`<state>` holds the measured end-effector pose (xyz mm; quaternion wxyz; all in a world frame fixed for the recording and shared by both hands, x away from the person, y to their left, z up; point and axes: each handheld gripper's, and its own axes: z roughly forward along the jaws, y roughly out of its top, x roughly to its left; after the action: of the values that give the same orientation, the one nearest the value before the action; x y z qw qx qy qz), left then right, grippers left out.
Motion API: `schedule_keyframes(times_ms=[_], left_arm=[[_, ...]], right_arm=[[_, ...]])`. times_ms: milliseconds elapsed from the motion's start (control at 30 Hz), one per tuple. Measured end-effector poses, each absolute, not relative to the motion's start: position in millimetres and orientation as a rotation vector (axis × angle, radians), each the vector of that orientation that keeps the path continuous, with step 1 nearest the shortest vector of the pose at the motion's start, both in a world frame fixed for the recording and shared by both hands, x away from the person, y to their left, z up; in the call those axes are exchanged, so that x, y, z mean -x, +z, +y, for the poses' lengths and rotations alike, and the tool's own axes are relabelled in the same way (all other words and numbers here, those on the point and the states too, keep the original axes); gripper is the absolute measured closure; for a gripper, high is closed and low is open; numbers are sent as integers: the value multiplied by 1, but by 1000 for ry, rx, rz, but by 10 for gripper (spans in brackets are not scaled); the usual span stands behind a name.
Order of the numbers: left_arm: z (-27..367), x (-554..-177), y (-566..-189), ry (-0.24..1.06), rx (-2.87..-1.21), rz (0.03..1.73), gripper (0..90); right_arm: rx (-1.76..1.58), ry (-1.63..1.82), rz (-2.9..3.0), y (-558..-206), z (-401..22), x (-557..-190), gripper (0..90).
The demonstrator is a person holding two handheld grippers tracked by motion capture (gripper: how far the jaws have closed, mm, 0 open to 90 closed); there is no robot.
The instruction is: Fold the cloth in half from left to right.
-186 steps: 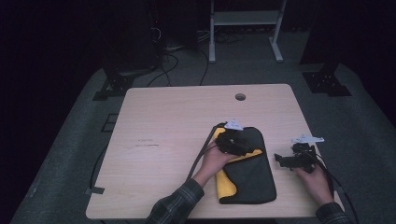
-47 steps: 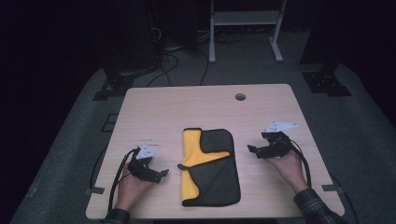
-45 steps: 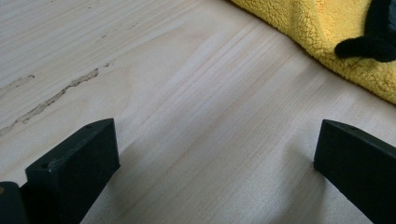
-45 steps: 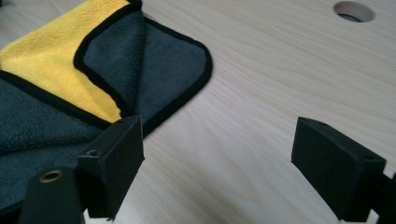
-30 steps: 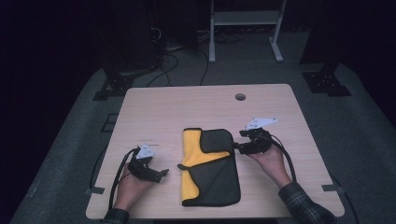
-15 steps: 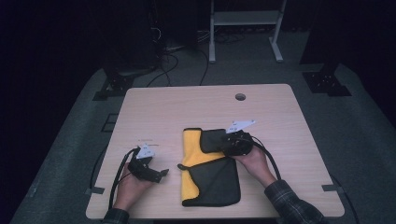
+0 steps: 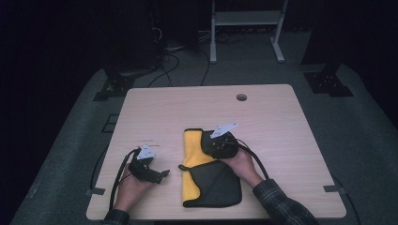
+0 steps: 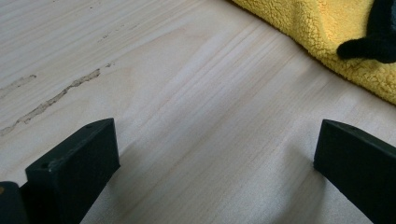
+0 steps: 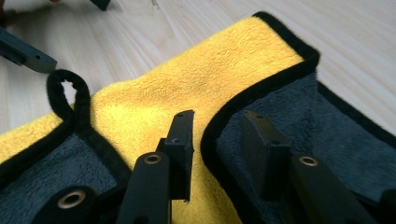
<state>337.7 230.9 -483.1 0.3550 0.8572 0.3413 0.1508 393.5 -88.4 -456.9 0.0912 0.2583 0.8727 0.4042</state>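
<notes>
Since a second ago, our right gripper (image 7: 217,144) has crossed from the counter's (image 7: 281,122) right side onto the folded cloth (image 7: 212,185), and its jaws have just been closing, with the black-trimmed edge (image 9: 243,105) of the grey upper layer now between them. The pads do not yet press on it; one stands over the yellow fleece, the other over the grey. The cloth lies near the counter's front edge, yellow face showing along its left side, a small black hanging loop (image 9: 70,95) at the fold. Our left gripper (image 7: 157,176) rests on bare wood just beside the cloth's yellow edge, jaws wide apart and holding nothing.

To do this step well, we judge the right gripper should sink lower so the pads bite the trim itself and one layer only, then close fully before lifting. We would also keep the left gripper ready to pin the yellow layer, lest the whole cloth drag along.
</notes>
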Motion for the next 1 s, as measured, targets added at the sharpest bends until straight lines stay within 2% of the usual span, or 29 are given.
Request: schedule_keyframes(times_ms=[167, 500, 1000], left_arm=[[231, -338, -483, 390, -2217, 881, 0], [231, -338, -483, 390, -2216, 881, 0], [231, -338, -483, 390, -2215, 883, 0]], right_arm=[[-750, 1160, 2625, -467, -81, -396, 647], [-729, 1113, 2606, -467, -79, -393, 849], [-915, 1267, 2435, -436, -121, -419, 878]])
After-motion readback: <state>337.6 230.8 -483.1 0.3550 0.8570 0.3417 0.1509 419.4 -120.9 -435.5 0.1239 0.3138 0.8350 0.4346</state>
